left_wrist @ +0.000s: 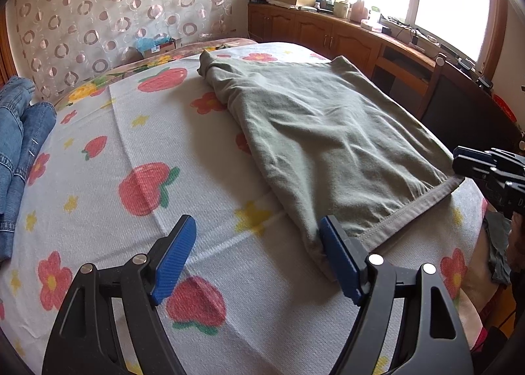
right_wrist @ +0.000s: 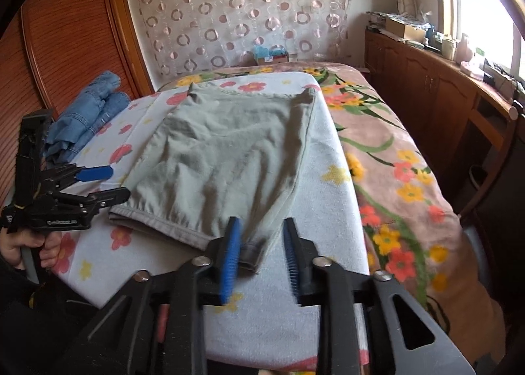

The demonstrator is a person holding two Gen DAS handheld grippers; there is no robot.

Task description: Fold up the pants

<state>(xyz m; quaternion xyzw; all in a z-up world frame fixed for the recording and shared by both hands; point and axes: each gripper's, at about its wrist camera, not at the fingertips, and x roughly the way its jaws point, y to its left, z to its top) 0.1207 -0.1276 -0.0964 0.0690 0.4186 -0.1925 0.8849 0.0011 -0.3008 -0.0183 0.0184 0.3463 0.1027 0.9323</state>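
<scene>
Legible text: none. Small white lettering on the left gripper (right_wrist: 108, 183) body, too blurred to read.

Both wrist views look close along the bed (left_wrist: 98, 178), sharing the pants (right_wrist: 223, 152).

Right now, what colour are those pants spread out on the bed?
Pale grey-green pants, seen best from the right wrist.
</scene>
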